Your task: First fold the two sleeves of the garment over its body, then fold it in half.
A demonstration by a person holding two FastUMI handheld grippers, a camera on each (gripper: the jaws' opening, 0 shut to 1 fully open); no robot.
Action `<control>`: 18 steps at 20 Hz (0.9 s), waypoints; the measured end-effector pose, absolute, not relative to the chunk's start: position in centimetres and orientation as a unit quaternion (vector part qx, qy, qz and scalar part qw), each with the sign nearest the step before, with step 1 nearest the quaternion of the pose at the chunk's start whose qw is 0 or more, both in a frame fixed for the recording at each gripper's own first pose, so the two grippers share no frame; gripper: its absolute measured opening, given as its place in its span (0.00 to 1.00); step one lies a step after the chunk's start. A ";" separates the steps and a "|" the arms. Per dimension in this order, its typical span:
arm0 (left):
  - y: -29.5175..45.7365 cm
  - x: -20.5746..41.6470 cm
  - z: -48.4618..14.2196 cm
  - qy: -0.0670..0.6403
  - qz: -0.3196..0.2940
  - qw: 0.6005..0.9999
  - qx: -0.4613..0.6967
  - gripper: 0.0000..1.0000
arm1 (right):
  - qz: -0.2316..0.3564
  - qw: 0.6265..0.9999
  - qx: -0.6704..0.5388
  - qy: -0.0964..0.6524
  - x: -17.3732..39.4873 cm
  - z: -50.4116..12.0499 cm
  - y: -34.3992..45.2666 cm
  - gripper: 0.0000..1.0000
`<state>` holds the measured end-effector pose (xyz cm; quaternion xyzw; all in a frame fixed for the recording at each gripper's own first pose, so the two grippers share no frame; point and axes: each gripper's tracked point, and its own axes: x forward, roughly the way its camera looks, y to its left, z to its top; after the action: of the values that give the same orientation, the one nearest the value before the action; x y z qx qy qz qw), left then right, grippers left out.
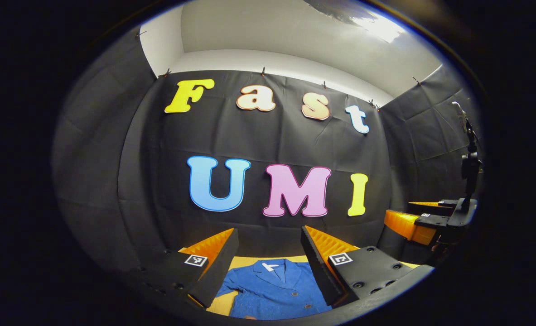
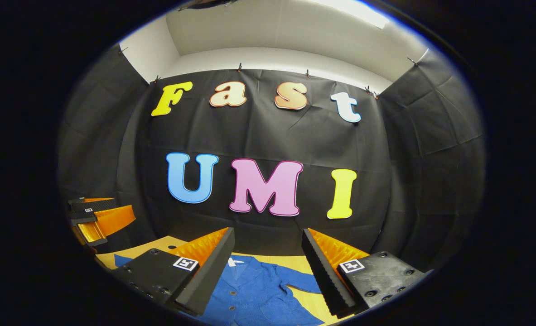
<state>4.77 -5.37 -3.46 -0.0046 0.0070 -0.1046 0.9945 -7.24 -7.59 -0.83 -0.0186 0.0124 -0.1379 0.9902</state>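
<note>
Lying flat on the table (image 1: 245, 261), the jacket (image 1: 272, 292) is blue, collar toward the far wall, with a white tag at the neck and small buttons down its front. In the left gripper view it sits below and between the fingers of the left gripper (image 1: 268, 262), its body spread out and no fold showing. In the right gripper view the jacket (image 2: 254, 294) lies under the right gripper (image 2: 268, 267), and one sleeve (image 2: 301, 283) stretches out sideways from the body toward that gripper's right finger, flat on the wood. A blue edge also shows beyond the left finger in that view.

Both grippers hang above the jacket and point level toward the wall, well off the cloth. Each has its fingers spread wide, released, with nothing between them. The right gripper appears at the right edge of the left gripper view, raised to about the same height; the left gripper appears at the left edge of the right gripper view, likewise apart from the jacket. A stand (image 1: 469, 158) rises behind the right gripper.
</note>
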 end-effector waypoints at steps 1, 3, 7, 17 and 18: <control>-5.2 4.8 -3.5 0.007 -0.104 0.995 -0.004 0.80 | -0.137 0.990 -0.018 0.013 -7.0 -0.9 -7.7 0.96; -5.1 4.9 -3.8 0.012 -0.100 0.995 -0.001 0.80 | -0.136 0.990 -0.023 0.016 -6.6 -1.4 -8.0 0.96; -5.2 5.4 -4.5 0.023 -0.093 0.995 0.000 0.80 | -0.152 0.987 -0.028 0.048 -5.4 -4.6 -10.7 0.96; -8.8 8.5 -7.1 0.060 -0.070 0.995 0.028 0.80 | -0.226 0.942 0.045 0.245 -3.1 -20.2 -25.7 0.96; -9.4 9.0 -7.4 0.065 -0.069 0.995 0.032 0.80 | -0.235 0.933 0.060 0.267 -3.5 -22.1 -27.2 0.97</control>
<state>9.00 -9.45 -7.44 0.0321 0.0651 -0.0687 0.9950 -3.52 -27.21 -22.07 0.0596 0.2671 -0.2345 0.9328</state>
